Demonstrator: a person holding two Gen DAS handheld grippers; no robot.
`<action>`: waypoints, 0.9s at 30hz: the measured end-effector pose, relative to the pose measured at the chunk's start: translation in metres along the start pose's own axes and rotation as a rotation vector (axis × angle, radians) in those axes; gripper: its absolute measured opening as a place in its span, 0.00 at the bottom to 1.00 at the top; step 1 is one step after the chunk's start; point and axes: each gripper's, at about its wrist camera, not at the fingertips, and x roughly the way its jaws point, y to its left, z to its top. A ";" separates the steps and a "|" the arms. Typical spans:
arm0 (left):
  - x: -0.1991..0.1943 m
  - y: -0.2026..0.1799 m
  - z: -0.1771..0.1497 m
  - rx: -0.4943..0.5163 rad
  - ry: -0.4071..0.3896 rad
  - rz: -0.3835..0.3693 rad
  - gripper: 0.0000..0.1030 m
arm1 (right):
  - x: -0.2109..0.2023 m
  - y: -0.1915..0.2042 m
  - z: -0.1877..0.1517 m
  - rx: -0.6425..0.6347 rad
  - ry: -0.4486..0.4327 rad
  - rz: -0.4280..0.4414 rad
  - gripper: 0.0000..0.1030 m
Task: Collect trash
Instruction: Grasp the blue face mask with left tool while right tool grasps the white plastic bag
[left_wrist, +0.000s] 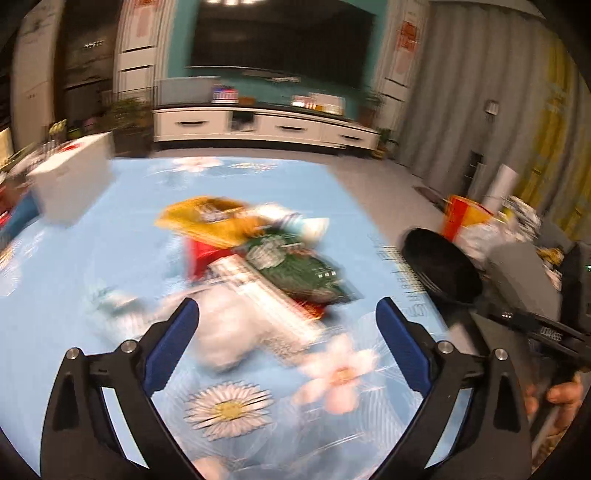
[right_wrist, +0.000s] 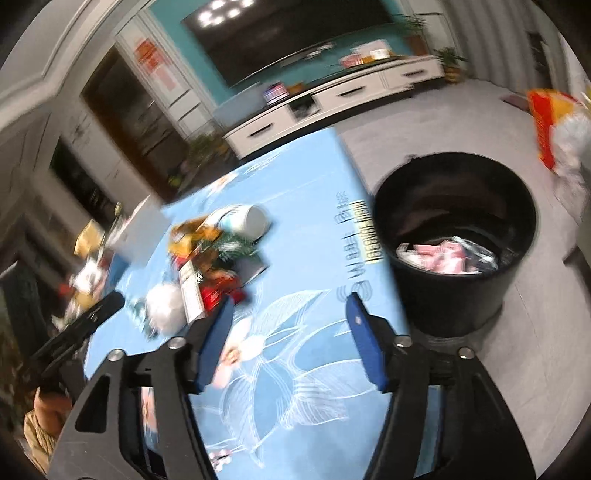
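- Left wrist: left gripper (left_wrist: 288, 325) spread wide and empty above the trash pile (left_wrist: 258, 258) on the tablecloth (left_wrist: 55, 314); nothing grasped yet.
- Right wrist: right gripper (right_wrist: 290, 321) parted, empty; bin (right_wrist: 454, 236) beside the table already holds some wrappers (right_wrist: 443, 256); the pile remains.

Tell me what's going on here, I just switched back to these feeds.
A person holding a gripper in each hand is clearing trash off a table with a blue flowered cloth. Both the left gripper and the right gripper are open and empty. A pile of wrappers, a crumpled white tissue and a tipped paper cup lie on the cloth. The black bin beside the table already holds some wrappers.
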 end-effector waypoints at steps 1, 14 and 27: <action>-0.004 0.019 -0.006 -0.036 0.005 0.041 0.94 | 0.003 0.009 -0.001 -0.024 0.010 0.007 0.68; -0.012 0.141 -0.062 -0.305 0.060 0.170 0.95 | 0.076 0.146 -0.034 -0.412 0.166 0.075 0.84; 0.028 0.155 -0.039 -0.321 0.042 0.110 0.95 | 0.136 0.195 -0.027 -0.609 0.131 -0.004 0.84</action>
